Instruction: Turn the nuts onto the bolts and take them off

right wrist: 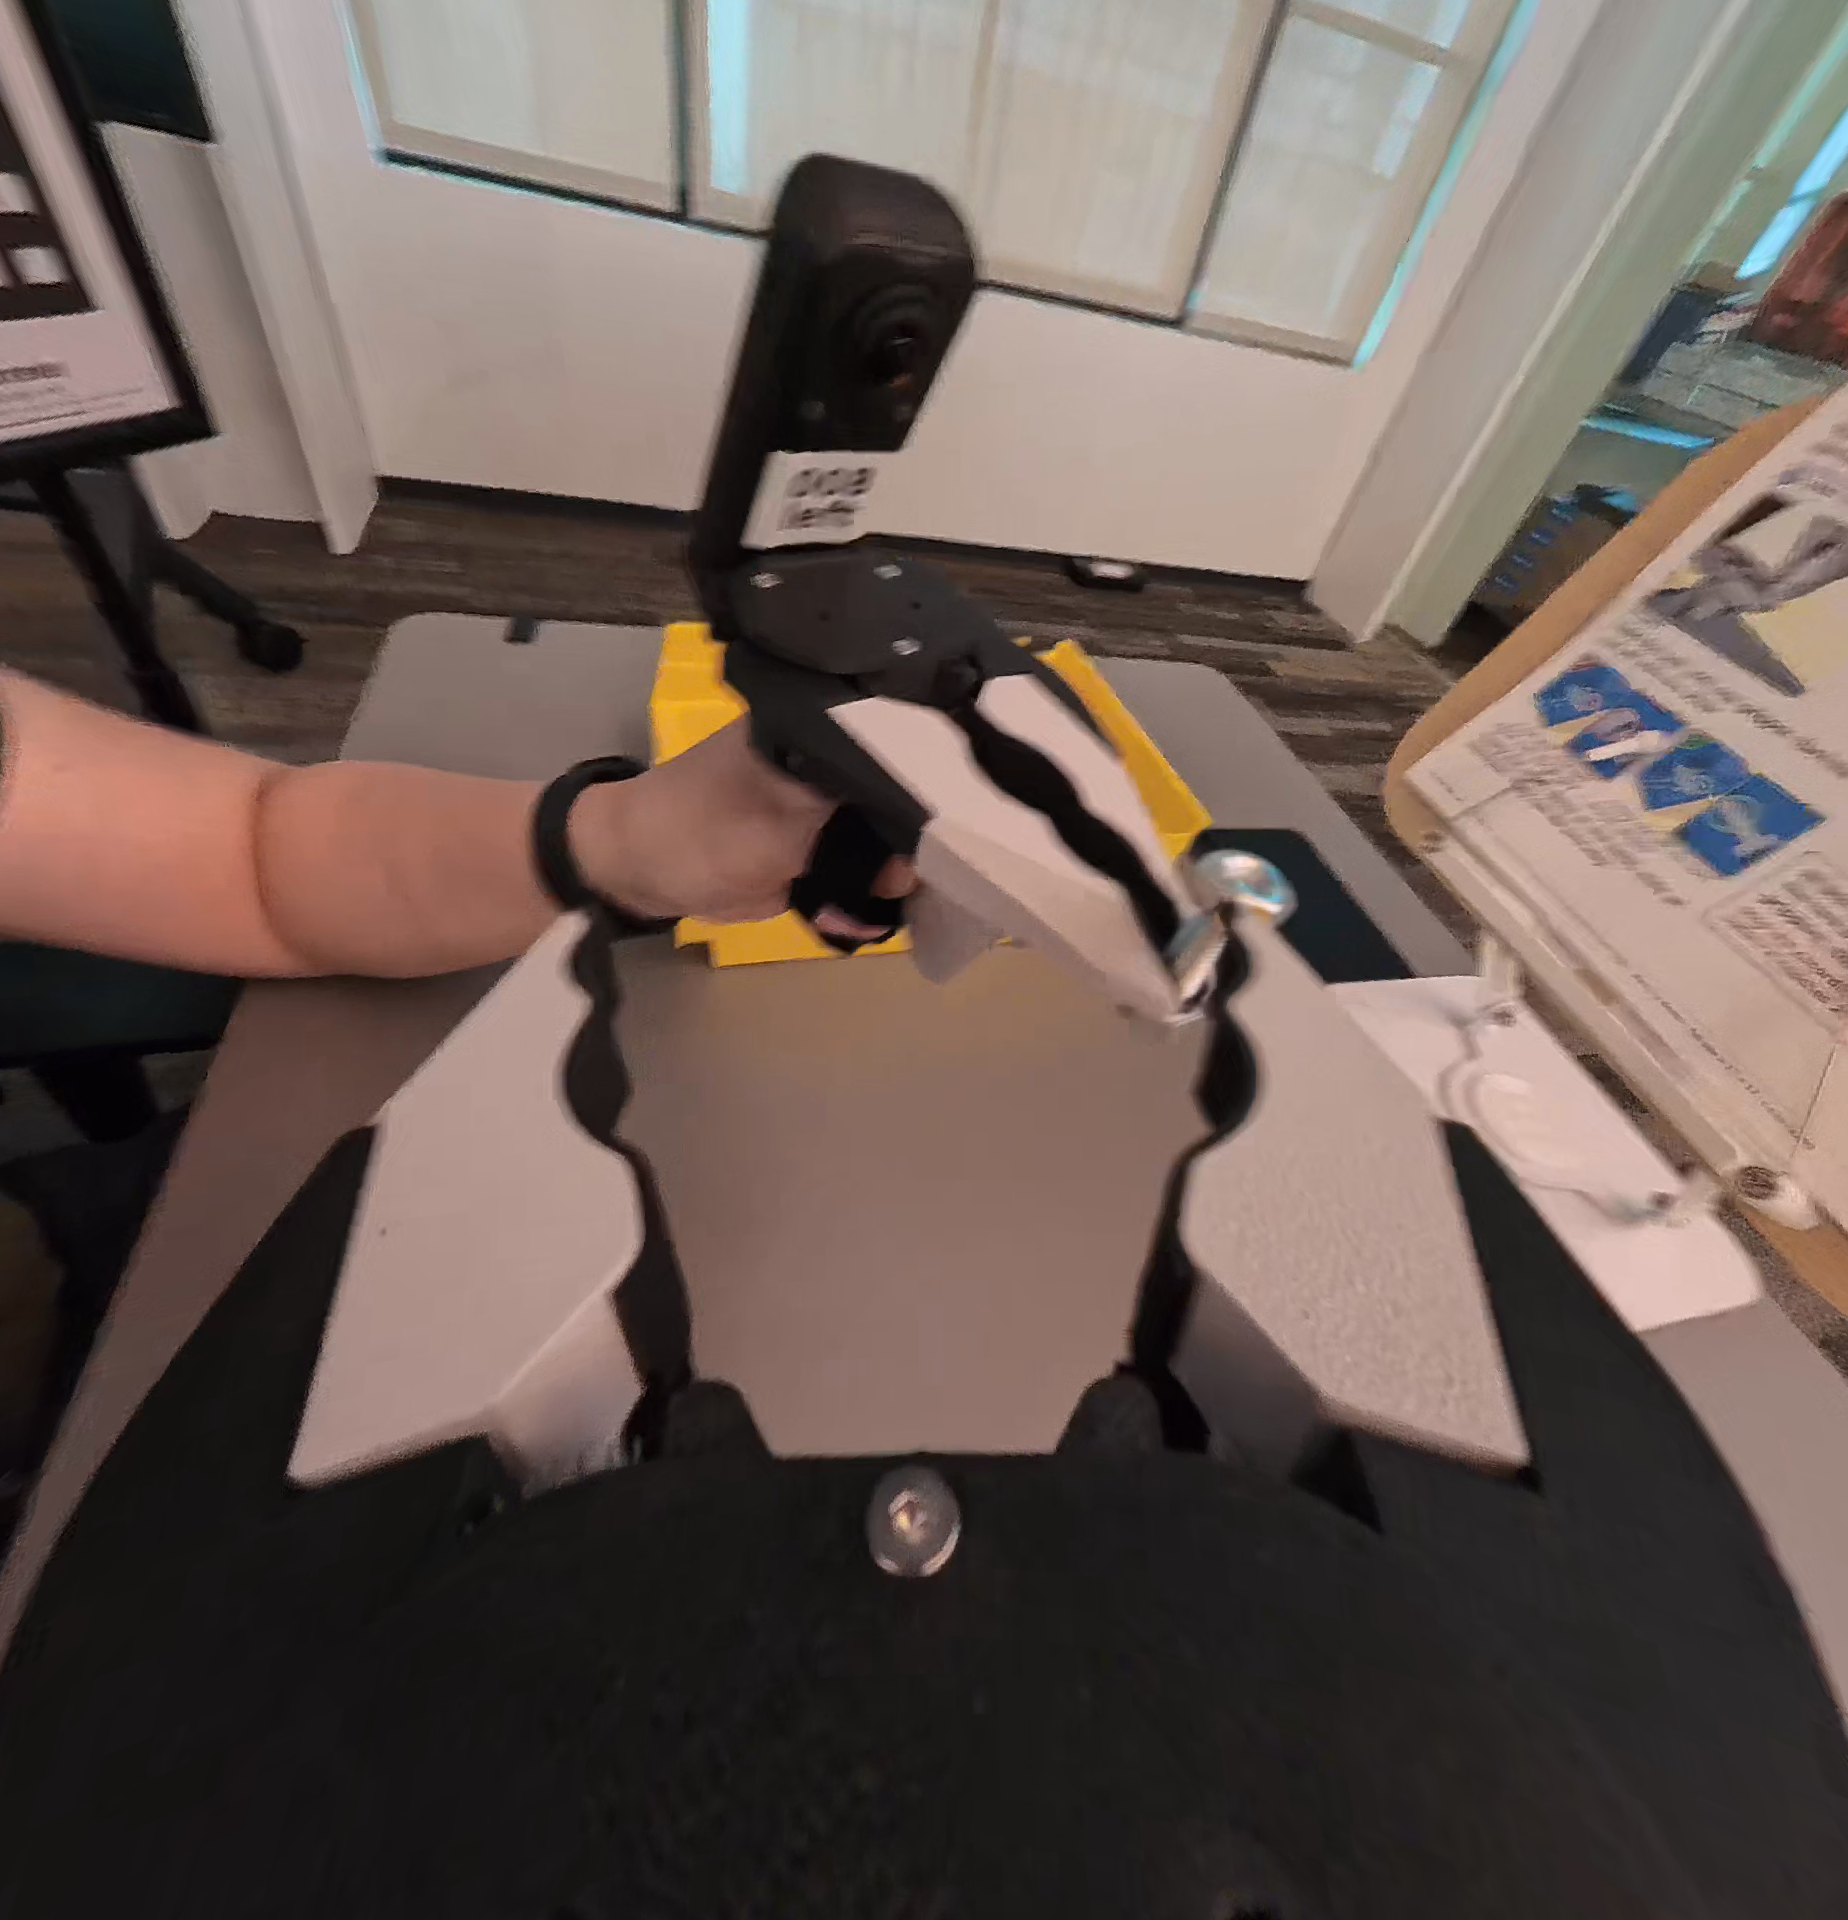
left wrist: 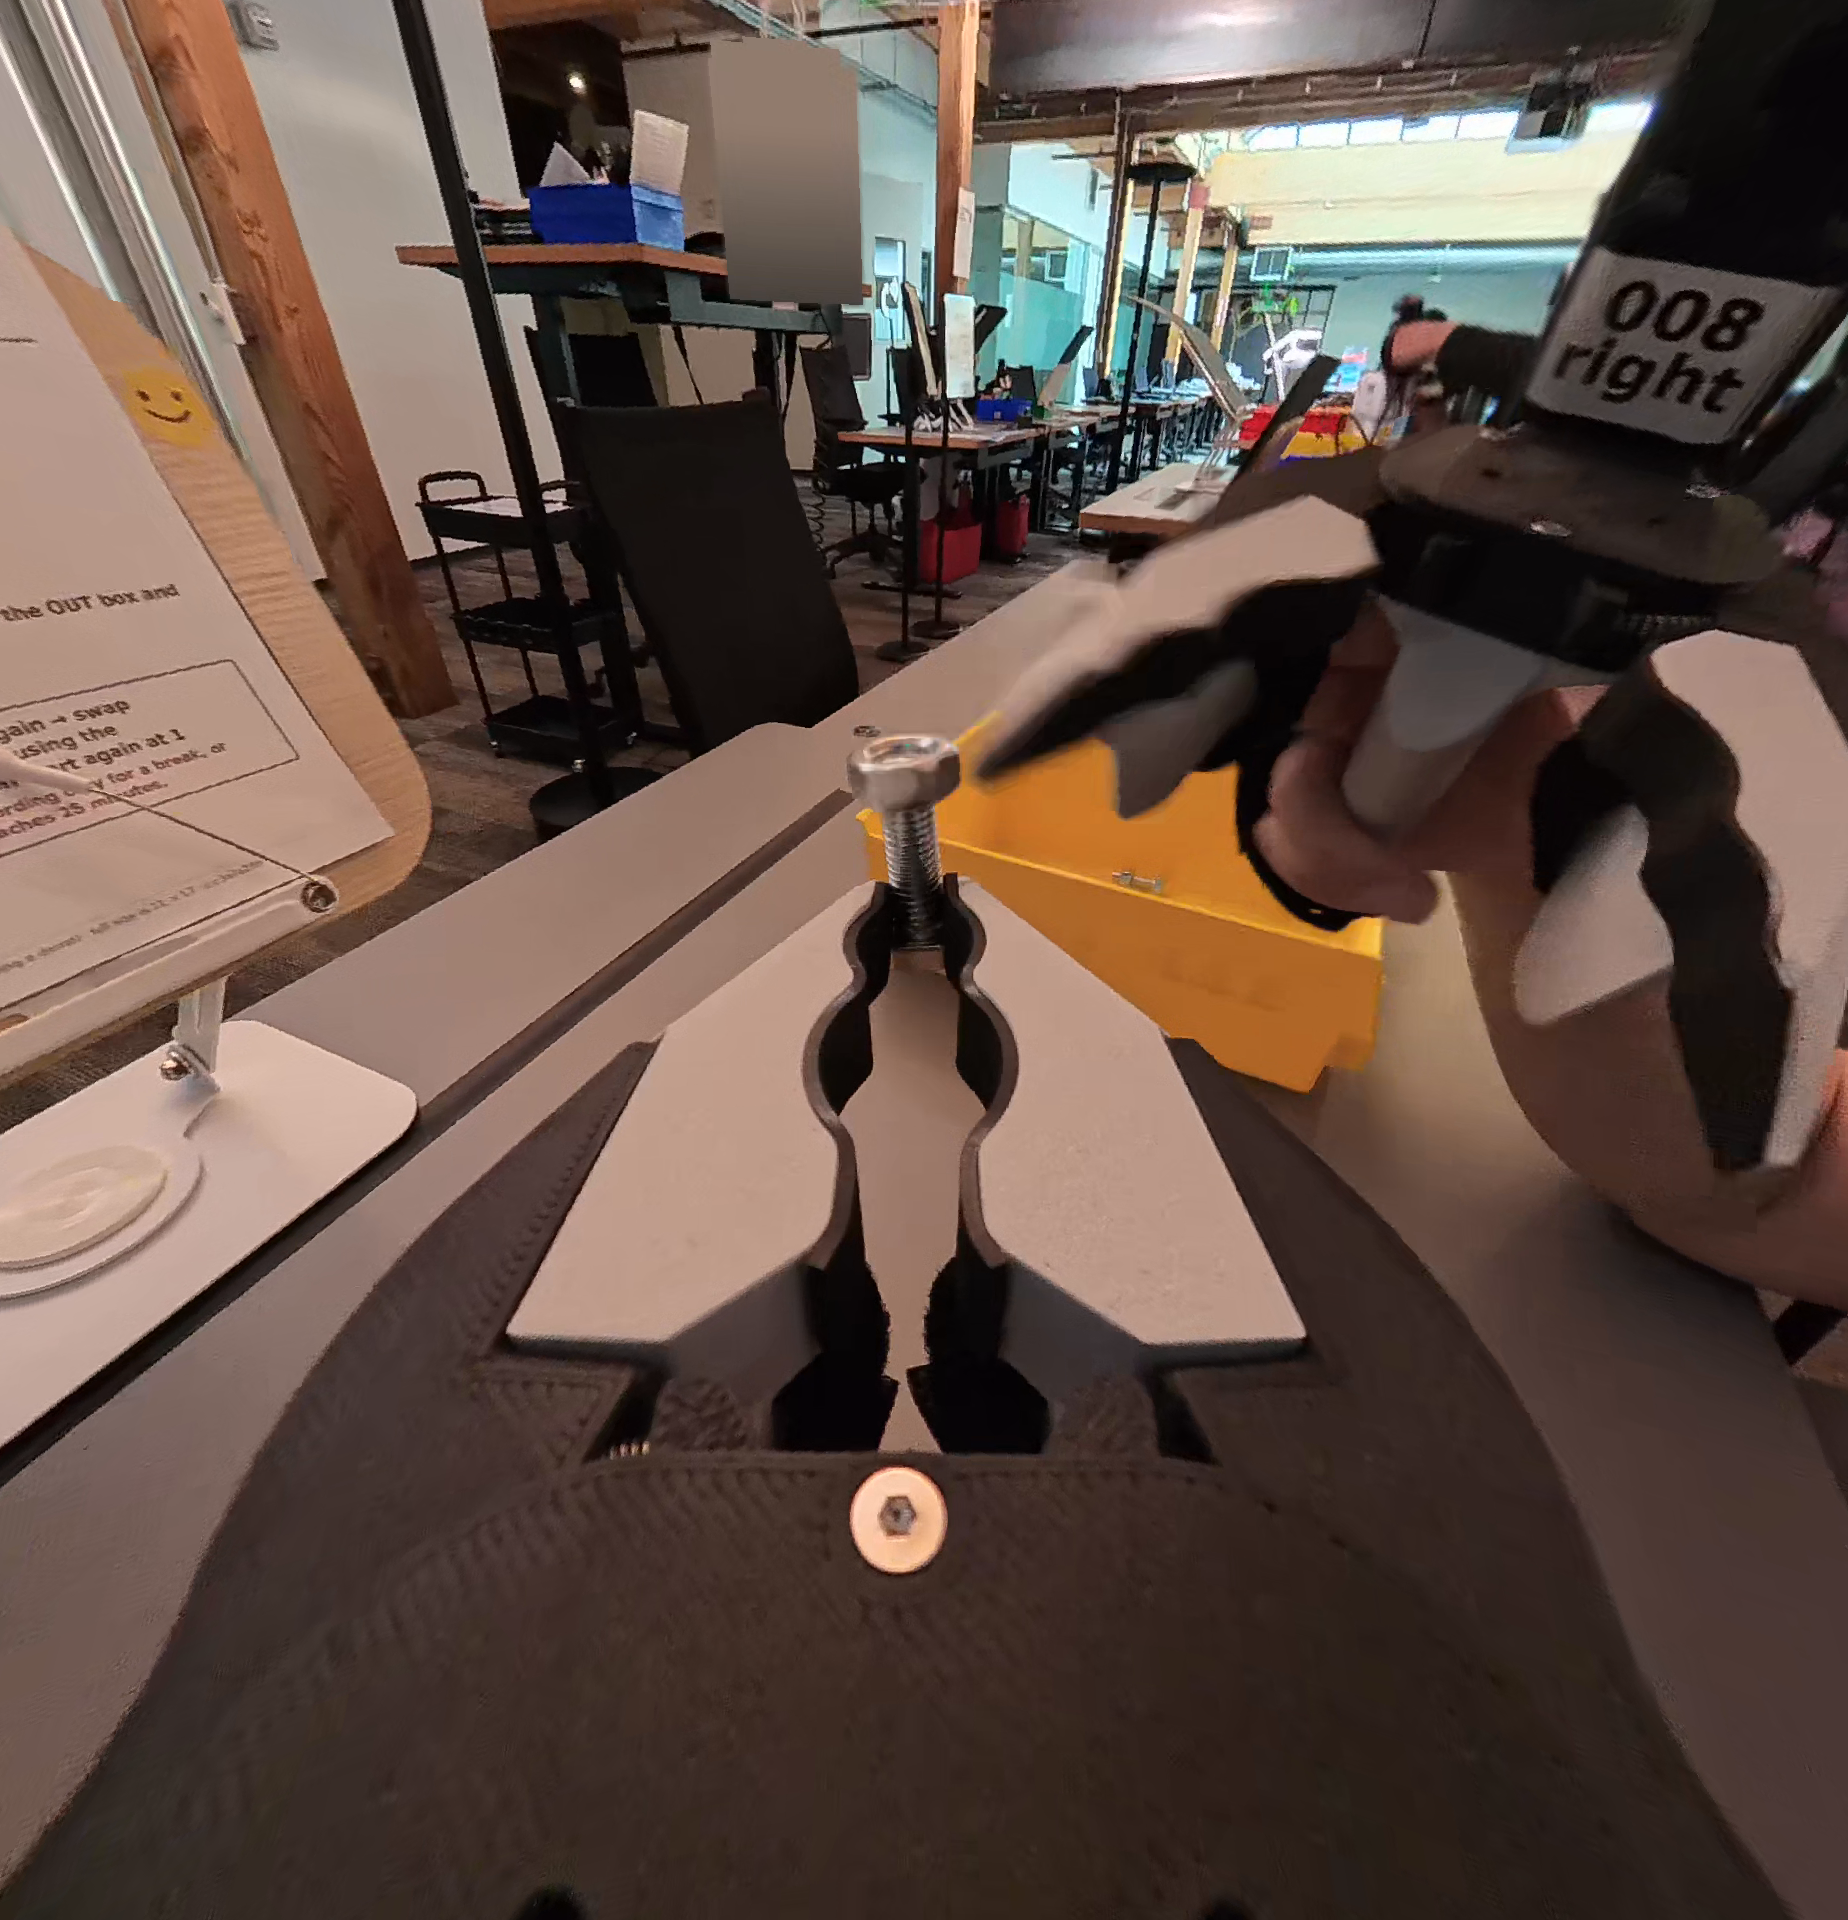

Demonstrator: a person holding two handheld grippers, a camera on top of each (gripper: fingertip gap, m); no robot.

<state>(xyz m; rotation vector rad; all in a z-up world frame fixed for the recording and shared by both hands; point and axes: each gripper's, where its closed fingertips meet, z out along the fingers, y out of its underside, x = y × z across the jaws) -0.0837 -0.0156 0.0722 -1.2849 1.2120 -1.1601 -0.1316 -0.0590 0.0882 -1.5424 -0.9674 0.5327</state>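
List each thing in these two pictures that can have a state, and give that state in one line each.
Left gripper: shut on the silver threaded bolt.
Silver threaded bolt: held upright by its lower end, hex head on top; whether a nut is on it cannot be told.
Right gripper: open, holding nothing, one finger near the bolt head.
Yellow plastic bin: open-topped, resting on the grey table.

Grey table (right wrist: 899, 1195), yellow bin (left wrist: 1159, 935), white stand base (left wrist: 172, 1164)

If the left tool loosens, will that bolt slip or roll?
Probably both. The bolt is bare shiny metal, likely slick, and the left tool pinches only its lower threads. Its round shank would likely roll on the table, curving around the wider head.
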